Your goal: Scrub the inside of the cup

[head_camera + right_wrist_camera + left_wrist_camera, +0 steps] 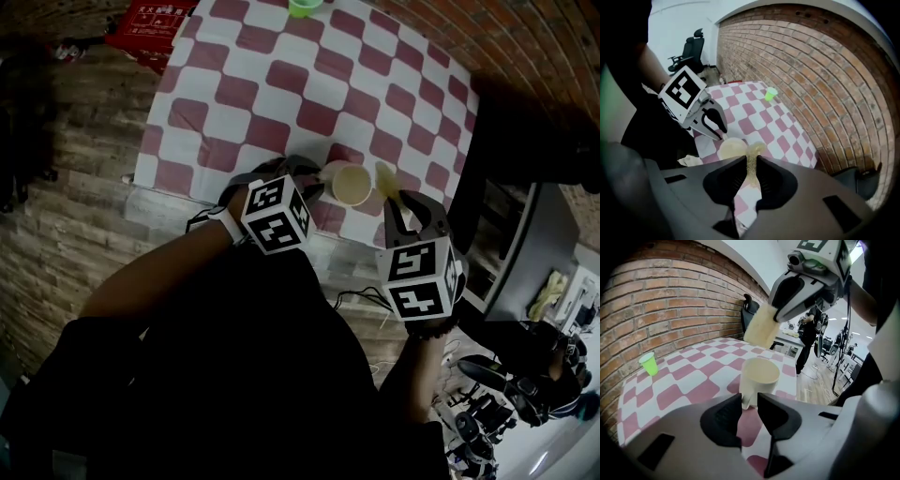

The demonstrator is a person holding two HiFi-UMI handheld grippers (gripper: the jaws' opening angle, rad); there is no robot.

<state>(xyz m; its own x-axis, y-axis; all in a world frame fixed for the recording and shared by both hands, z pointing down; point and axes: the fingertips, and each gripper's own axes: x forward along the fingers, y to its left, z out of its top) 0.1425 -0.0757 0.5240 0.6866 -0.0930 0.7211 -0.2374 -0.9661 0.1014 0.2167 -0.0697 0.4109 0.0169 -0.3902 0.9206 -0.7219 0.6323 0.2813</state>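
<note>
- Cup [352, 184]: cream, upright on the checked tablecloth [281, 84], near edge.
- Left gripper [749, 399]: jaws closed on the cup's handle, plain only in its own view.
- Right gripper [751, 161]: jaws pinch a yellow sponge [385, 175], just right of the cup's rim.
- Green cup [771, 93]: far edge.

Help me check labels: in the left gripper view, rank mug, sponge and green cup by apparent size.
Mug and sponge: about alike, mug perhaps larger.
Green cup: smallest, but farthest from the camera.
</note>
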